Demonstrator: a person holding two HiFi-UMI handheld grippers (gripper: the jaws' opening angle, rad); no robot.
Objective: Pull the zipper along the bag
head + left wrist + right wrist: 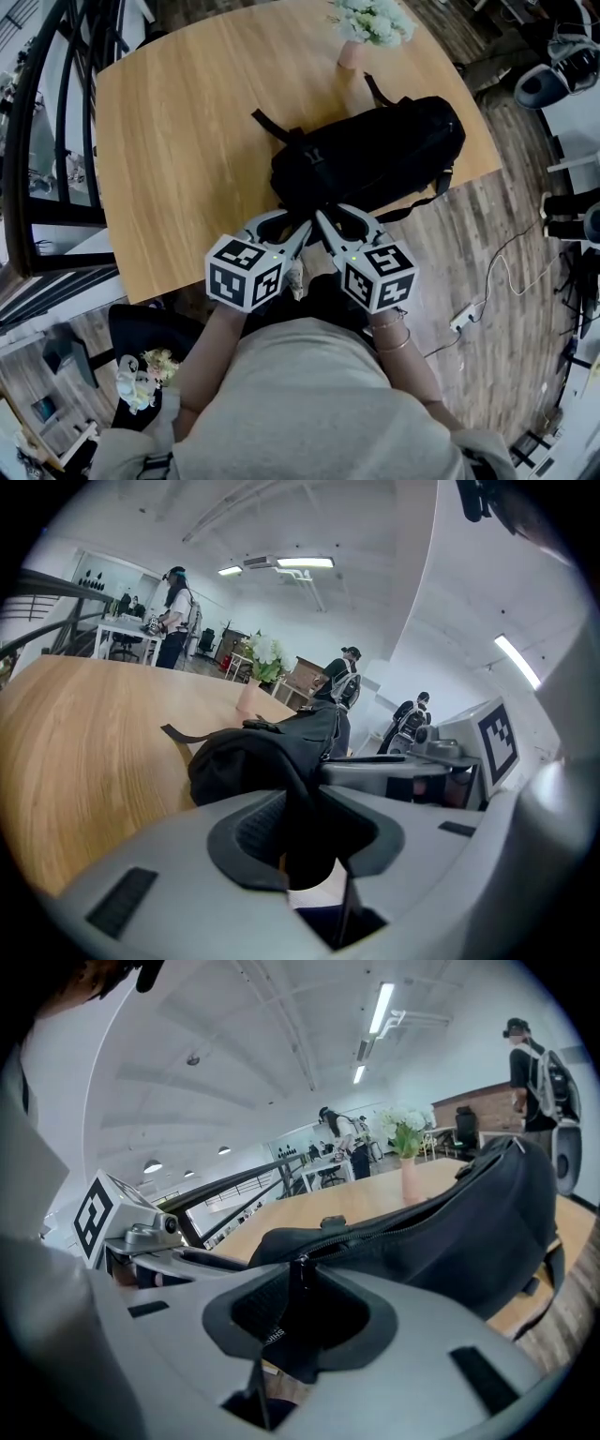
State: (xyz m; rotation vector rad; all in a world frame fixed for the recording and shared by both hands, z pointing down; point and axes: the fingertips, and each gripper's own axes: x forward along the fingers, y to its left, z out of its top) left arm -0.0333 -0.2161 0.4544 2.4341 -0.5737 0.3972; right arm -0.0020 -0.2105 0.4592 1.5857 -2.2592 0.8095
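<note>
A black bag point(375, 150) lies on the wooden table point(187, 141) near its front edge, one end toward me. Both grippers meet at that near end. My left gripper point(306, 226) is shut on a fold of the bag's fabric point(298, 789), which fills the space between its pads point(305, 834). My right gripper point(322, 218) is just to its right. In the right gripper view the zipper pull point(300, 1269) hangs between the jaws point(305, 1309) at the near end of the zipper line point(394, 1218), and the pads stand off it.
A pink vase of white flowers point(361, 28) stands at the table's far edge behind the bag. A black railing point(66, 122) runs along the left. A power strip and cable point(464, 319) lie on the floor at the right. People point(173, 611) stand far off.
</note>
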